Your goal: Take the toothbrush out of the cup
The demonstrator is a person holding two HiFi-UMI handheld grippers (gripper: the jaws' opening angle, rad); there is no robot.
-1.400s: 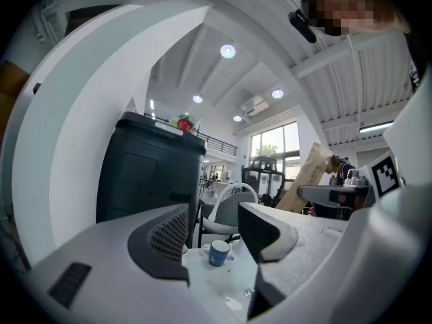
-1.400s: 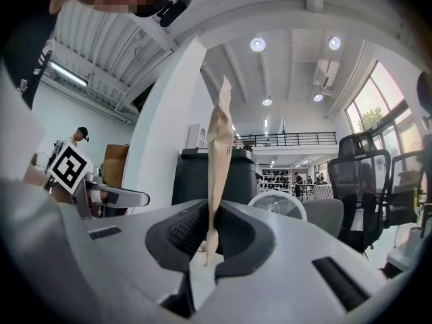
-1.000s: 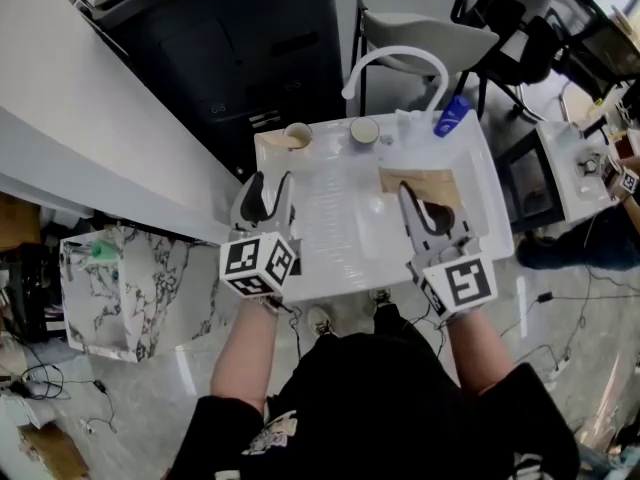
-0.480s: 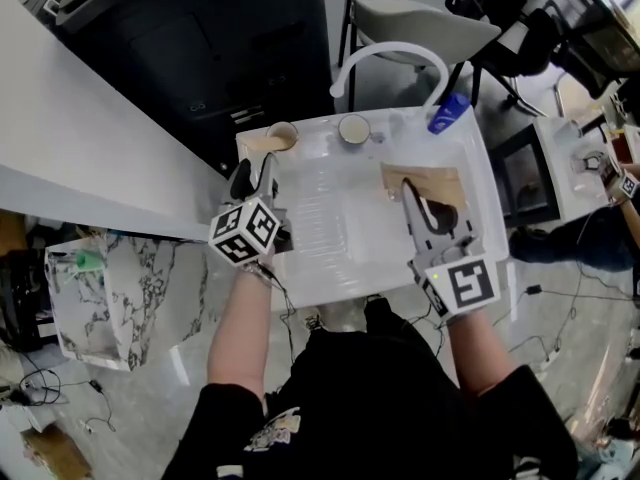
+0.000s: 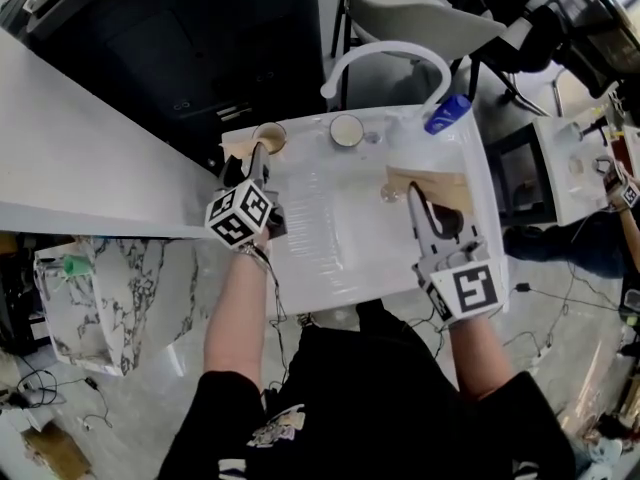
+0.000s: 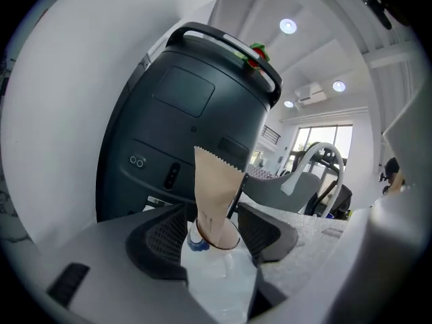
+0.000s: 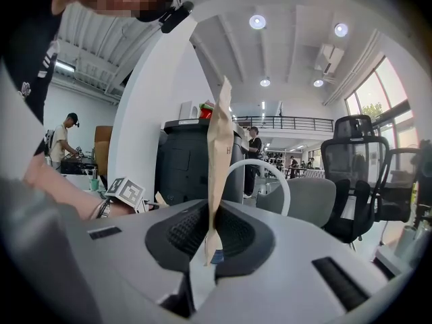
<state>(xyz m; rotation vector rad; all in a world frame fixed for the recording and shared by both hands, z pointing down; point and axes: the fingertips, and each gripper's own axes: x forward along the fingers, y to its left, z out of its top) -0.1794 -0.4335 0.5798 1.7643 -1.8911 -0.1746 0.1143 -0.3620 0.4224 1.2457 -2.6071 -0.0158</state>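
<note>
At the far left corner of the white worktop [image 5: 330,258], the left hand-held gripper [image 5: 250,163] has just travelled away from the near edge and dipped to the cup [image 5: 268,136]. Its jaws stand spread, one on either side of the cup, with no squeeze that I can see. A tan paper packet [image 6: 214,184] and a thin dark stem [image 6: 236,193] stand upright in the cup; I take these for the toothbrush, not yet out. So the reach looks finished, and steadying the cup seems next. To the right, the right hand-held gripper [image 5: 425,208] stays pinched on a second tan packet [image 7: 219,127], held upright above the worktop.
</note>
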